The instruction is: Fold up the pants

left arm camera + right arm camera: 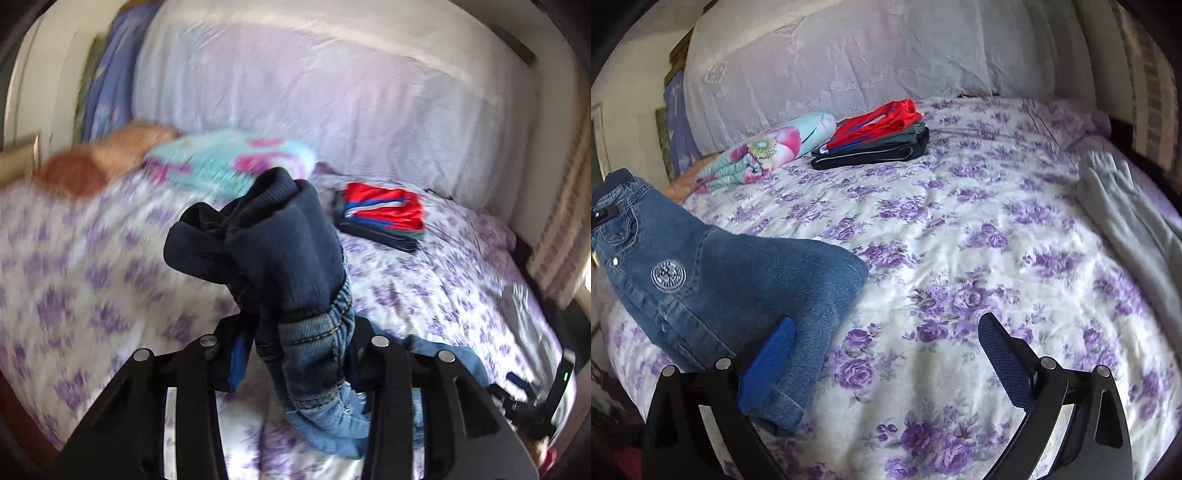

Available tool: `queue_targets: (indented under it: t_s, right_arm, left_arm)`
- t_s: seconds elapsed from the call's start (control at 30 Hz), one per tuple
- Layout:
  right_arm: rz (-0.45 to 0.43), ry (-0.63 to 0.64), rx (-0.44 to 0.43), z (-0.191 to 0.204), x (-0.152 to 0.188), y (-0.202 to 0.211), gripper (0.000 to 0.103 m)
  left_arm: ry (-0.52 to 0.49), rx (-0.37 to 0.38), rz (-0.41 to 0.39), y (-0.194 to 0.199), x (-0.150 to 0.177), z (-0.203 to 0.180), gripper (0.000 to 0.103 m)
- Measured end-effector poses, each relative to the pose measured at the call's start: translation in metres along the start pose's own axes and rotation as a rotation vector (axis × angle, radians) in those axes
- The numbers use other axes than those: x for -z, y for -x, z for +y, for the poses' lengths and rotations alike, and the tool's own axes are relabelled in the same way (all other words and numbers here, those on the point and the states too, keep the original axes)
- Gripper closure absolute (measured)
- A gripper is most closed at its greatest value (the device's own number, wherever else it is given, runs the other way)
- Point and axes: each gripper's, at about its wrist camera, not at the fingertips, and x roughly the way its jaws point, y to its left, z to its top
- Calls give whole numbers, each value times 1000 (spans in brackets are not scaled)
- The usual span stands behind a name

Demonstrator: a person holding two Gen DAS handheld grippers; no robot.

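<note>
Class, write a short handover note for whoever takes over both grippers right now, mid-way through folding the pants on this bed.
Left gripper: shut on the dark ribbed waistband end of the blue denim jeans, lifting it off the purple-flowered bedspread.
Right gripper: open, empty, just beside the jeans' lower part, which lies on the bed.
Done: a stack of folded clothes with a red garment on top sits near the white pillow cover.
Left: fold the jeans, stack them; a grey garment lies unfolded at the right edge.
</note>
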Motion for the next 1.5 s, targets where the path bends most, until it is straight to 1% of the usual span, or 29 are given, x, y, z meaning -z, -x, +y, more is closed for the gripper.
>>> queue_targets:
  t_s: [0.07,0.17,0.2,0.27,0.3,0.33,0.37,0.4,0.5,0.53,0.57,0.6,0.67,0.73,0.87,1.03,1.1,1.13,1.2,1.27,1.3,1.37,1.4,1.5]
  right_arm:
    - [-41,-34,56,-6,-3,7,3]
    - [-112,-29,102,-15,-9,27,3]
    - [-140,-25,148,-20,-11,35,3]
    - [-157,-28,205,-32,-13,41,3]
    - [-150,-36,211,-37,-12,39,3]
    - [-132,-59,202,-45,-12,35,3]
    - [-115,-87,178,-51,-10,29,3]
    - [-88,-120,147,-57,-8,21,3]
    - [-3,-140,120,-58,-4,1,3]
    - [-1,-142,106,-57,-3,0,3]
    - [-9,-145,104,-57,-2,3,3]
    - [-16,-151,104,-57,-2,4,3]
    - [-8,-162,92,-59,-1,3,3]
    - [7,-171,86,-60,-1,0,3]
    - [24,-174,73,-62,-1,-4,3]
    - [26,-203,52,-67,0,-3,3]
    - [28,-216,43,-69,0,-3,3]
    - [27,-222,37,-70,1,-3,3]
    - [27,-230,28,-72,1,-3,3]
    - [26,-242,19,-74,1,-3,3]
    - [25,-246,17,-75,2,-3,3]
    - [24,-254,12,-77,2,-3,3]
    - [25,-256,11,-77,2,-3,3]
    - [24,-255,13,-77,2,-3,3]
  left_arm:
    - [-98,-8,-29,5,-4,-30,65]
    - [-236,-5,-59,8,-1,-78,65]
    - [-291,-1,-69,8,4,-98,65]
    - [-374,4,-86,9,15,-128,65]
    - [-416,5,-96,9,22,-143,65]
    - [-471,4,-107,9,32,-162,65]
    - [-523,2,-113,8,42,-180,65]
    - [-595,-1,-109,3,58,-201,65]
    - [-742,-12,-64,-12,96,-239,65]
    - [-814,-25,-37,-21,115,-254,65]
    - [-864,-47,-24,-26,129,-264,65]
    - [-895,-68,-23,-29,138,-269,65]
    - [-976,-139,-50,-32,157,-280,65]
    - [-1000,-175,-59,-34,162,-281,64]
    - [-1023,-237,-56,-34,157,-293,62]
    - [-1090,-318,-96,-33,163,-311,60]
    - [-1122,-350,-116,-36,163,-319,53]
    - [-1125,-361,-126,-38,162,-322,46]
    - [-1130,-365,-133,-39,157,-325,41]
    - [-1119,-354,-126,-38,152,-327,40]
    - [-1104,-331,-99,-38,149,-326,40]
    - [-1023,-230,36,-39,132,-320,40]
    - [-968,-189,84,-38,120,-316,40]
    - [-920,-141,113,-35,108,-308,40]
